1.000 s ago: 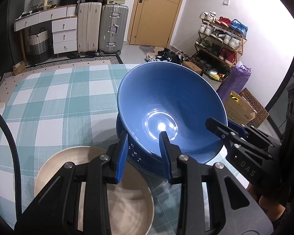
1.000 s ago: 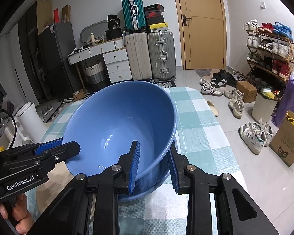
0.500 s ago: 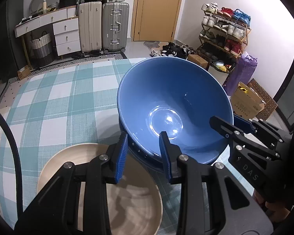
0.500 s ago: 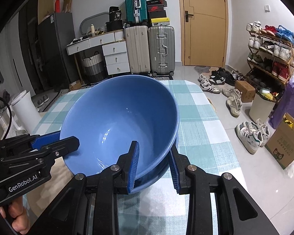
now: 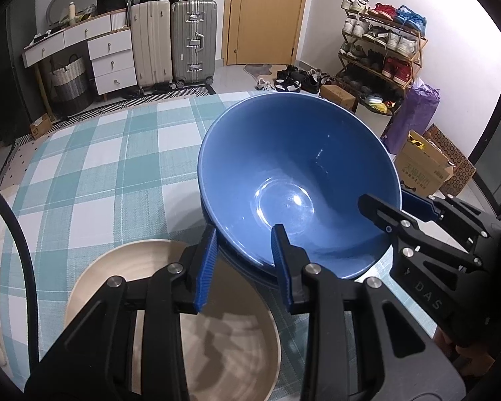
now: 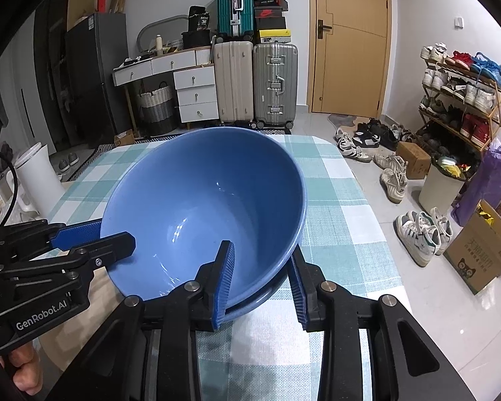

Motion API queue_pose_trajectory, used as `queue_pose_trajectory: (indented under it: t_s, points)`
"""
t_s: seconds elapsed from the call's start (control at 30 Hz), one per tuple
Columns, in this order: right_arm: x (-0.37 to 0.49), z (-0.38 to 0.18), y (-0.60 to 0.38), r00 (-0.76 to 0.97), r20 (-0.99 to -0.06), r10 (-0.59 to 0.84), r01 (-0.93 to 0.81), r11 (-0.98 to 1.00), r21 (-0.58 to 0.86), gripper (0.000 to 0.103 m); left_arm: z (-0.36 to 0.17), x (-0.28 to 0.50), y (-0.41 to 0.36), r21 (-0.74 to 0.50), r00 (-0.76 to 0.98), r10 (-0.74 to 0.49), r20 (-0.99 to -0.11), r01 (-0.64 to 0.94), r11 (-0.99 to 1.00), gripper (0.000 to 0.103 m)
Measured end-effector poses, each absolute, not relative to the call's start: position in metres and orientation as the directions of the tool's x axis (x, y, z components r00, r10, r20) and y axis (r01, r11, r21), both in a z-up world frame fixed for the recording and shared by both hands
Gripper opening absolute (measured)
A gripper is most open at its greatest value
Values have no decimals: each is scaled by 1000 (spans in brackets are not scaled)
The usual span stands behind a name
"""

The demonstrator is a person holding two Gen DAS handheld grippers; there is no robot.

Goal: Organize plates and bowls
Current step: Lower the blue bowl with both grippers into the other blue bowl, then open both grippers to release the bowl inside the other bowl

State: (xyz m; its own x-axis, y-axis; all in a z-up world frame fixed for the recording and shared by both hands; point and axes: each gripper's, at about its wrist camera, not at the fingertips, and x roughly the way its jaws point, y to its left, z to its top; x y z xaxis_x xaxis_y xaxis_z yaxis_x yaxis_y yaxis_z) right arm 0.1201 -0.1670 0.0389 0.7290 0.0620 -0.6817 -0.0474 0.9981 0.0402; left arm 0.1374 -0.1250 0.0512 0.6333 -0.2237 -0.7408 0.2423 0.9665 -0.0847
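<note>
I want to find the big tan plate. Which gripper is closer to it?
Left. The left gripper sits right over the tan plate, gripping the blue bowl's near rim. The right gripper holds the bowl's other side, away from the plate.

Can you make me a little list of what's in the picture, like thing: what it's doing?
top blue bowl: tilted, nested in lower blue bowl
left gripper: clamped on both bowls' near rim
right gripper: clamped on the rims at the opposite side
beige plate: flat on checked tablecloth, beside the bowls
</note>
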Motion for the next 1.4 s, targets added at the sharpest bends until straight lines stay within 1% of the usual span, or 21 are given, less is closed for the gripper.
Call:
queue_pose_trajectory:
  t_s: [0.7,0.77,0.87,0.9,0.97,1.0,1.03,1.07,1.1,1.13,1.23,1.27,1.33,1.4]
  points:
    - [121,36,-171,728,-684,45,-35,999,29,36,41,145,-116,-109,611,-231,-758,231,967,29]
    - [121,36,-172,728,-684,43,-34,999,26,37,40,147,-114,-116,605,-234,-761,228,967,29]
    - [122,37,-174,730,-682,49,-37,999,32,45,39,150,-108,-132,604,-239,-761,218,967,33]
    - [122,37,-175,731,-680,49,-36,999,34,49,39,151,-106,-137,603,-242,-760,215,967,35]
    - [121,37,-176,729,-682,56,-36,998,44,54,40,154,-100,-150,605,-247,-757,207,967,49]
    - [122,38,-179,728,-683,62,-36,998,52,66,41,156,-96,-161,609,-254,-752,204,966,56]
    - [121,39,-180,729,-682,65,-37,998,55,81,42,156,-94,-167,612,-257,-748,201,965,60]
    - [121,41,-182,732,-678,67,-38,998,58,85,43,158,-91,-173,613,-258,-746,196,965,72]
    - [121,43,-185,737,-672,69,-38,997,60,86,44,160,-88,-180,616,-261,-743,191,965,83]
    - [121,44,-187,738,-672,69,-39,997,60,87,45,162,-85,-185,619,-262,-741,187,965,85]
    - [124,46,-193,732,-679,63,-33,998,57,93,46,171,-80,-192,617,-253,-745,165,967,85]
    - [125,46,-195,732,-678,66,-31,998,63,93,45,173,-78,-201,615,-258,-745,162,966,88]
    - [127,46,-201,730,-677,93,-36,995,98,94,43,179,-75,-225,607,-267,-749,147,963,101]
    - [131,44,-206,723,-679,127,-35,988,147,95,39,184,-72,-248,602,-277,-749,132,960,102]
